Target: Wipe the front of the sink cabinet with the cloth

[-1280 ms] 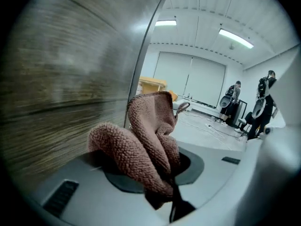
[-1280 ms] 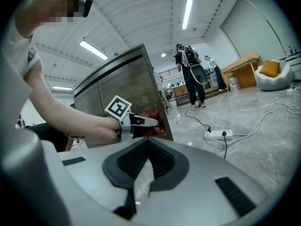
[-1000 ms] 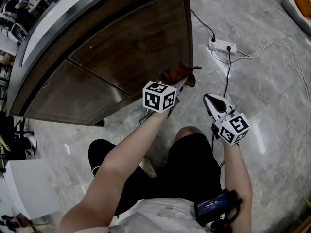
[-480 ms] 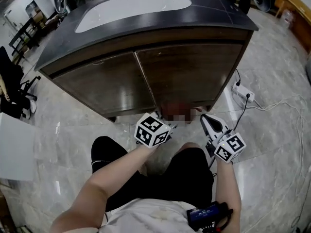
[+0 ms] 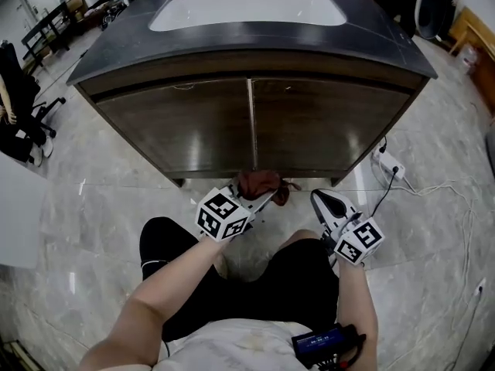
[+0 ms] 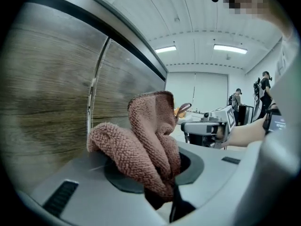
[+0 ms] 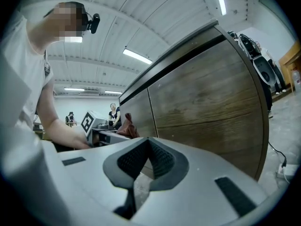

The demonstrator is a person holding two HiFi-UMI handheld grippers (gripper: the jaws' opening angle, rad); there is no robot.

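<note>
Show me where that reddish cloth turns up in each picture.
Head view: cloth low centre, at the cabinet's bottom edge.
Left gripper view: cloth at centre, clamped between the jaws.
Right gripper view: cloth small, left of centre.
Shared landmark: the seam between the cabinet doors.

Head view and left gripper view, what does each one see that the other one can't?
Only the head view shows the white sink basin on top and the power strip on the floor. Only the left gripper view shows the ceiling lights and the loopy weave of the cloth close up. Both show that reddish cloth pinched in the left gripper, the brown cabinet doors, and the right gripper, shut and empty.
</note>
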